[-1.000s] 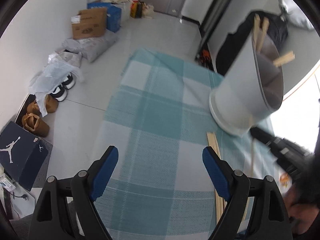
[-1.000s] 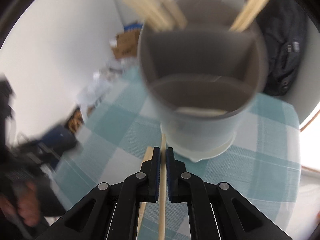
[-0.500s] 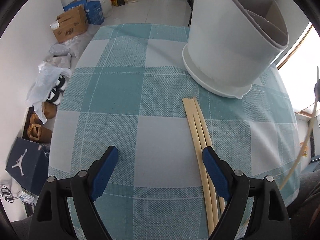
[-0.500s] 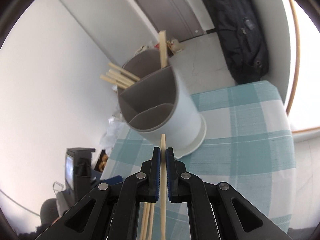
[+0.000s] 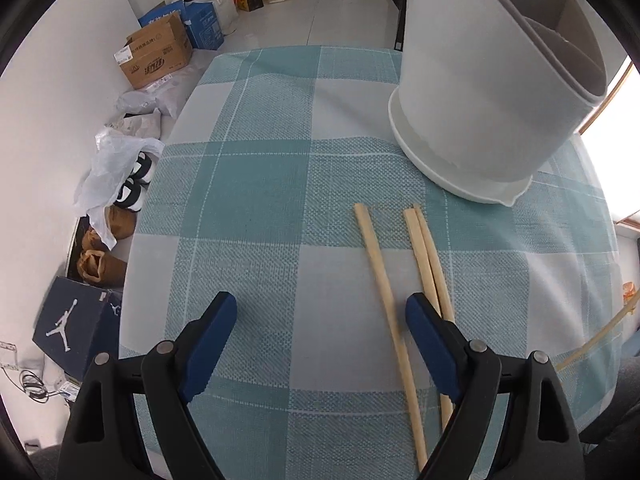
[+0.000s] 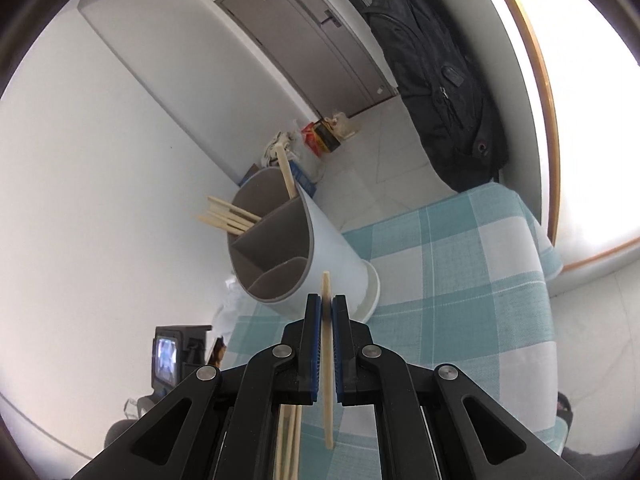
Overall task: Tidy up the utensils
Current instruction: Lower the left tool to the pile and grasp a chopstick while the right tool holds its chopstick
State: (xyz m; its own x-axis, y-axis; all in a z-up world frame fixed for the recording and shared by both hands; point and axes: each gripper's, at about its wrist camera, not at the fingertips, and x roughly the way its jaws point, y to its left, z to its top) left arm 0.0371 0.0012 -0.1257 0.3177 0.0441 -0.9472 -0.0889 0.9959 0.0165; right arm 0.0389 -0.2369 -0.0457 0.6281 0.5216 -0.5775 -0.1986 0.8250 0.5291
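A white utensil holder [image 5: 480, 92] with grey divided compartments stands on the teal checked tablecloth [image 5: 256, 184]; in the right wrist view the holder [image 6: 296, 252] has several chopsticks [image 6: 226, 216] in its far compartments. Three wooden chopsticks [image 5: 384, 292] lie on the cloth in front of it. My left gripper [image 5: 320, 328] is open just above the cloth, with one loose chopstick between its jaws. My right gripper [image 6: 327, 312] is shut on a single chopstick [image 6: 327, 360], held in the air short of the holder; this chopstick also shows at the right edge of the left wrist view [image 5: 596, 340].
Cardboard and blue boxes [image 5: 160, 56], plastic bags and shoes [image 5: 120, 168] and a shoe box [image 5: 76, 328] lie on the floor left of the table. A black backpack [image 6: 436, 80] hangs by the window. The table edge runs close on the right.
My left gripper has moved lower and closer to the loose chopsticks; one now lies apart from the other two. My right gripper has pulled back and up from the holder, still gripping its chopstick.
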